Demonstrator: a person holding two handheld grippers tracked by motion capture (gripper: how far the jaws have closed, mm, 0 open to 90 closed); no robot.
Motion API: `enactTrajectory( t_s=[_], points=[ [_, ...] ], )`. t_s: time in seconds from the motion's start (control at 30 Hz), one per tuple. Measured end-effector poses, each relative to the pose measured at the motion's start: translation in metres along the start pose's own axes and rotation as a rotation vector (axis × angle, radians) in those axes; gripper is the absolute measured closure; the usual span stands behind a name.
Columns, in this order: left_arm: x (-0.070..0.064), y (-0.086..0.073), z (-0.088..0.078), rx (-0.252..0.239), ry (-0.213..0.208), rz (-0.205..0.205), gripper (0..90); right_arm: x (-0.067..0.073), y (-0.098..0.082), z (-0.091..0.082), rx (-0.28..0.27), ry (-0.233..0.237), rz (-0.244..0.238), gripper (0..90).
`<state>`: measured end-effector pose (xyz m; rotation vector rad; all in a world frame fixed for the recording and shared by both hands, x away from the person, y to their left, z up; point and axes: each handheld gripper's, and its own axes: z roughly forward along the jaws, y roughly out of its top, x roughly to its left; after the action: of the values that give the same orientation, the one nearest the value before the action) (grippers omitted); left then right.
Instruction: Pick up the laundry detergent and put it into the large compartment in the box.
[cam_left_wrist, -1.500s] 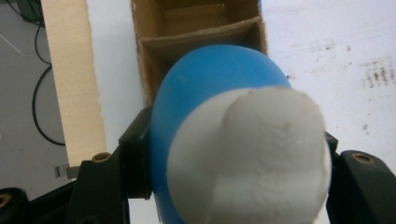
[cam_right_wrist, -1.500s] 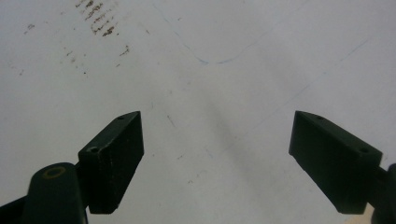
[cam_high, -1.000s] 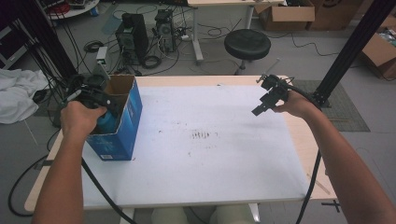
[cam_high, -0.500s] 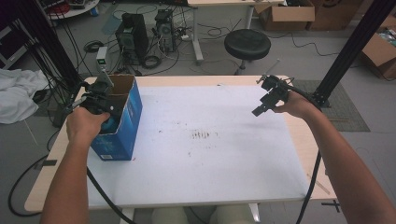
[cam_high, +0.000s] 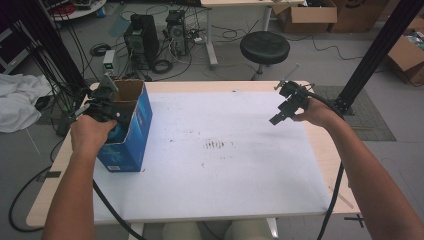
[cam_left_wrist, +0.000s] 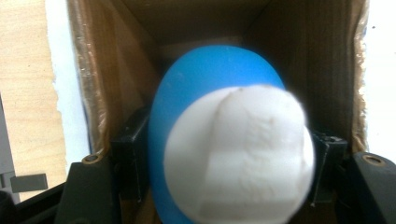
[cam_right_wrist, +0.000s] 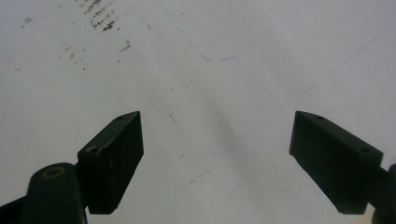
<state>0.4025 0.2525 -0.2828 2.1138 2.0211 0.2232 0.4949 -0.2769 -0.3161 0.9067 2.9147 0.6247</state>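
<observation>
A blue cardboard box (cam_high: 134, 131) stands open-topped at the table's left edge. My left gripper (cam_high: 106, 111) reaches down into it. In the left gripper view a rounded blue object with a white end (cam_left_wrist: 219, 93) sits between the jaws of my left gripper (cam_left_wrist: 229, 154), inside the brown box walls (cam_left_wrist: 107, 70). Those jaws have just been opening, and the pads stand close beside the object's sides. My right gripper (cam_high: 276, 120) hovers above the table's right side, open, with nothing between the jaws of that gripper (cam_right_wrist: 217, 154).
The white table cover (cam_high: 225, 170) has dark smudges (cam_high: 216, 145) near its middle. Beyond the table stand a black stool (cam_high: 264, 47), computer cases (cam_high: 142, 37) and cardboard boxes. A black frame post (cam_high: 370, 55) rises at the right.
The left hand has shifted slightly at the box's open top. The right arm has kept still.
</observation>
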Motion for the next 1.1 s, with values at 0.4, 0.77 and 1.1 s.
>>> enactTrajectory(
  t_s=[0.4, 0.77, 1.1],
  points=[
    [0.000, -0.002, -0.015, -0.016, -0.002, -0.010, 29.6, 0.004, 0.000, -0.002, -0.004, 0.002, -0.007, 17.4],
    [-0.008, 0.001, -0.039, -0.043, 0.030, 0.000, 28.5, 0.006, -0.001, -0.007, -0.016, 0.000, -0.009, 17.4],
    [-0.014, 0.001, -0.064, -0.062, 0.039, 0.003, 27.6, 0.009, -0.001, -0.008, -0.017, 0.003, -0.015, 17.4]
  ],
)
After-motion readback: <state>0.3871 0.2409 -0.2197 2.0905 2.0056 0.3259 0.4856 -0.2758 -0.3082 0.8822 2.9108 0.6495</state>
